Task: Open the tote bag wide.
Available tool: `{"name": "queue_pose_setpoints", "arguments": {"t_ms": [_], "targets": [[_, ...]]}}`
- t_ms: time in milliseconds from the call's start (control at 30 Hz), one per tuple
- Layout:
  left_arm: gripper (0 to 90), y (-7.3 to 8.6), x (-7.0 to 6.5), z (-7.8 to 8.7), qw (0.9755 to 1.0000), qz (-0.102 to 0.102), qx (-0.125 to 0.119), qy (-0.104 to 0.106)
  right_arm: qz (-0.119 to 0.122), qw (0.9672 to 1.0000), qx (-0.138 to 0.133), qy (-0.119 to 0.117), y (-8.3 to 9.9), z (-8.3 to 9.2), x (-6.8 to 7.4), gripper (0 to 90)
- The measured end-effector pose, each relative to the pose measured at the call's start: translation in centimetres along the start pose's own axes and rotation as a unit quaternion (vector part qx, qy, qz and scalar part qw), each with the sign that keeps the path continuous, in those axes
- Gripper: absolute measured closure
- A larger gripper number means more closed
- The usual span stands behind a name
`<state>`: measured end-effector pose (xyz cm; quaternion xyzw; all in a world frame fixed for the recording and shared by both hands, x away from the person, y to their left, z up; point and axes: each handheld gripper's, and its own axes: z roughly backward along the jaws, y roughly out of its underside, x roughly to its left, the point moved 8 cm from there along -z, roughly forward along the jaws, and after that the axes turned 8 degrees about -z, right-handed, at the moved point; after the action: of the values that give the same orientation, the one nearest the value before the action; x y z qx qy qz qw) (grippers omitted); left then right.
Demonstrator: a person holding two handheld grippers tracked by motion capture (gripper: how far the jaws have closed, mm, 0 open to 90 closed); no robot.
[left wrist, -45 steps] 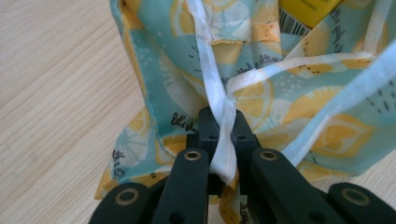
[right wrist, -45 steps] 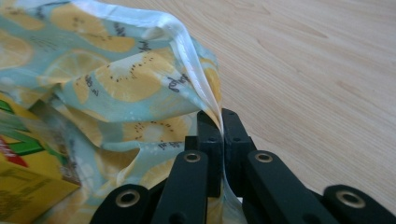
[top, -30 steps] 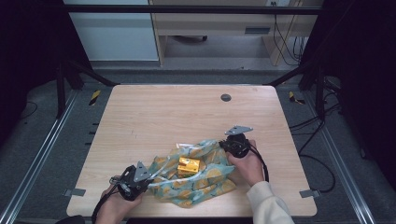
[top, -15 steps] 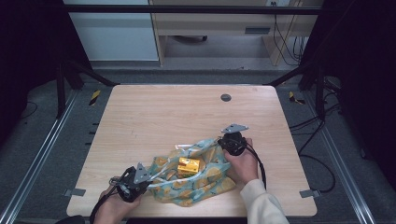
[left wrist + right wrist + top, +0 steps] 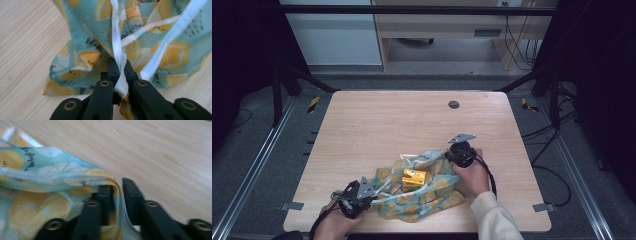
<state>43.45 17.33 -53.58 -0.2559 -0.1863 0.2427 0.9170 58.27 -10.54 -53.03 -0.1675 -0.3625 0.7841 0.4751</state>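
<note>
A teal cloth bag (image 5: 422, 196) printed with lemons lies crumpled at the front of the wooden table (image 5: 377, 125), with a small yellow box (image 5: 413, 178) in its folds. At the bag's left end, my left gripper (image 5: 373, 193) is shut on a white ribbon (image 5: 116, 37) of the bag (image 5: 95, 42), which runs up from between the jaws of this gripper (image 5: 119, 68). At the bag's upper right corner, my right gripper (image 5: 450, 159) has just been opening its jaws. In its own view the right gripper (image 5: 116, 186) has the bag's folded edge (image 5: 50, 182) loose between the parted jaws.
A black round plug (image 5: 454, 104) sits in the tabletop towards the back. Metal frame rails (image 5: 257, 170) run along both sides of the table, and cables (image 5: 547, 145) lie on the floor at the right. Bare wood stretches behind the bag.
Both hands have stayed where they were. The bag's outline has shifted only slightly near the right gripper.
</note>
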Motion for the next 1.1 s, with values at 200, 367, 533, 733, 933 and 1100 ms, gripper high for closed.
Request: {"name": "queue_pose_setpoints", "arguments": {"t_ms": [200, 367, 533, 733, 933, 1100], "targets": [[60.1, -1.4, 0.5, 0.9, 0.9980, 0.005, -0.052, -0.036, 0.001, 0.9998, -0.019, -0.006, -1.0, 2.3, 1.1, 33.5], [43.3, -2.6, 0.9, 1.9, 0.9939, 0.023, -0.097, -0.047, 0.012, 0.9992, -0.033, -0.017, -1.6, 4.0, 2.5, 22.1], [39.0, -4.0, 1.1, 3.6, 0.9896, 0.019, -0.130, -0.059, 0.019, 0.9981, -0.053, -0.023, -2.2, 6.0, 3.4, 23.3], [40.9, -6.5, 1.9, 6.0, 0.9837, 0.002, -0.157, -0.087, 0.036, 0.9977, -0.043, -0.038, -0.5, 7.8, 5.4, 27.6], [50.8, -5.7, 3.3, 1.2, 0.9936, 0.007, -0.081, -0.079, 0.056, 0.9969, -0.010, -0.054, 2.5, 7.3, 6.6, 32.7], [52.6, -3.8, 3.1, -0.9, 0.9964, 0.015, -0.041, -0.073, 0.079, 0.9949, 0.022, -0.059, 5.2, 6.4, 7.1, 38.5]]}}
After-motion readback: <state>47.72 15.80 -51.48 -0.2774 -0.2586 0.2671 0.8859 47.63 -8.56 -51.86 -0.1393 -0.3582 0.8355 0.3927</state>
